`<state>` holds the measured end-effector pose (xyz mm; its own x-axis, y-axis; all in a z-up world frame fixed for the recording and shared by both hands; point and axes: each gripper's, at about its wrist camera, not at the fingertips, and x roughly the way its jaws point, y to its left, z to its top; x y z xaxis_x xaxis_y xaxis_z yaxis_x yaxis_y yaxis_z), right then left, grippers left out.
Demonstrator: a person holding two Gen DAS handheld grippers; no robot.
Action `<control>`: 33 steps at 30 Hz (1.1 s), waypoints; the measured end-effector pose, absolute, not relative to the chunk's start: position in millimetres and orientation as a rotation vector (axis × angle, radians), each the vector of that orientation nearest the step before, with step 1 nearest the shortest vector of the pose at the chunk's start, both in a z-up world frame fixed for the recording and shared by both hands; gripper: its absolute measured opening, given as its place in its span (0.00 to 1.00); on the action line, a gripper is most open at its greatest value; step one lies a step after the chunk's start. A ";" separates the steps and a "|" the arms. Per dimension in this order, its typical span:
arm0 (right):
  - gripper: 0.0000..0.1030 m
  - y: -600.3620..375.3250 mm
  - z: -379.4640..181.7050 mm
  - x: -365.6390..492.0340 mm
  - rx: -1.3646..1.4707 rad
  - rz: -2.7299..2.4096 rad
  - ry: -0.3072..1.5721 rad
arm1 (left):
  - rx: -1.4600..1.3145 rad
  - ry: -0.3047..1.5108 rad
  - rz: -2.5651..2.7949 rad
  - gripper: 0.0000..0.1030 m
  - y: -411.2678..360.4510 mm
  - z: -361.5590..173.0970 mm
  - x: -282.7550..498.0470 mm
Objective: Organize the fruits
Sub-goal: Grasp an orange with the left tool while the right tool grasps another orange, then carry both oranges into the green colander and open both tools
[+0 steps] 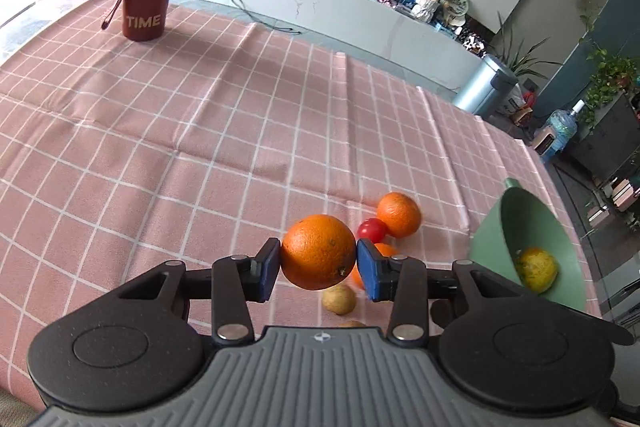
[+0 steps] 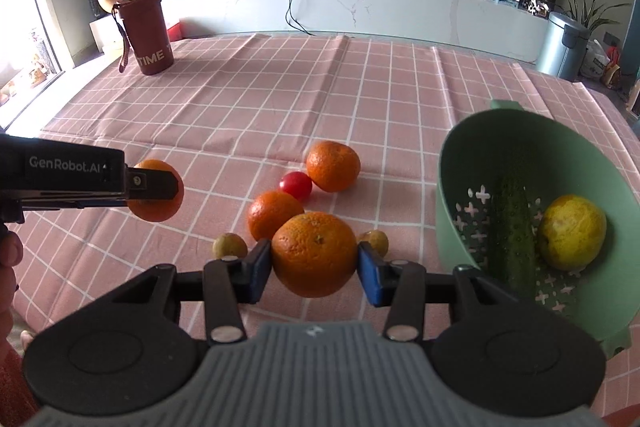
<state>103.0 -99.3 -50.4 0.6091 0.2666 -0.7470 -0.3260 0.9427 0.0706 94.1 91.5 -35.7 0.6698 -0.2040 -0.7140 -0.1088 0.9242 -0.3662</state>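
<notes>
My left gripper point(image 1: 318, 265) is shut on an orange point(image 1: 318, 251) and holds it above the pink checked cloth; from the right wrist view that gripper point(image 2: 154, 189) and its orange point(image 2: 158, 209) show at the left. My right gripper point(image 2: 314, 263) is shut on another orange point(image 2: 314, 253), just left of the green colander point(image 2: 452, 195). The colander holds a cucumber point(image 2: 512, 231) and a yellow-green fruit point(image 2: 572, 231). On the cloth lie two more oranges point(image 2: 274, 213) point(image 2: 333, 166), a red tomato point(image 2: 296, 185) and two small yellowish fruits point(image 2: 229, 246) point(image 2: 376, 241).
A dark red "TIME" tumbler point(image 2: 146, 31) stands at the far left of the table. The table's far edge point(image 2: 360, 37) faces a white marble cabinet. A grey bin point(image 2: 562, 45) stands beyond the right corner. The colander also shows at the right in the left wrist view point(image 1: 520, 227).
</notes>
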 end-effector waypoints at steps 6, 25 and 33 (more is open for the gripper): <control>0.41 -125.6 -13.2 90.3 -0.117 0.374 0.767 | -0.412 0.795 -0.184 0.45 48.1 2.6 89.2; 0.41 -268.2 28.4 112.8 -0.151 0.331 0.812 | -0.226 0.900 -0.467 0.45 -93.8 6.7 131.6; 0.41 -282.4 -1.1 140.0 -0.191 0.394 0.926 | -0.166 1.032 -0.481 0.45 -103.4 -21.8 152.4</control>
<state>140.0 -282.4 -1.1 0.5367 0.2472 -0.8067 -0.4095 0.9123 0.0071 152.4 -103.4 -21.8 0.4206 -0.4582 -0.7830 0.3046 0.8843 -0.3539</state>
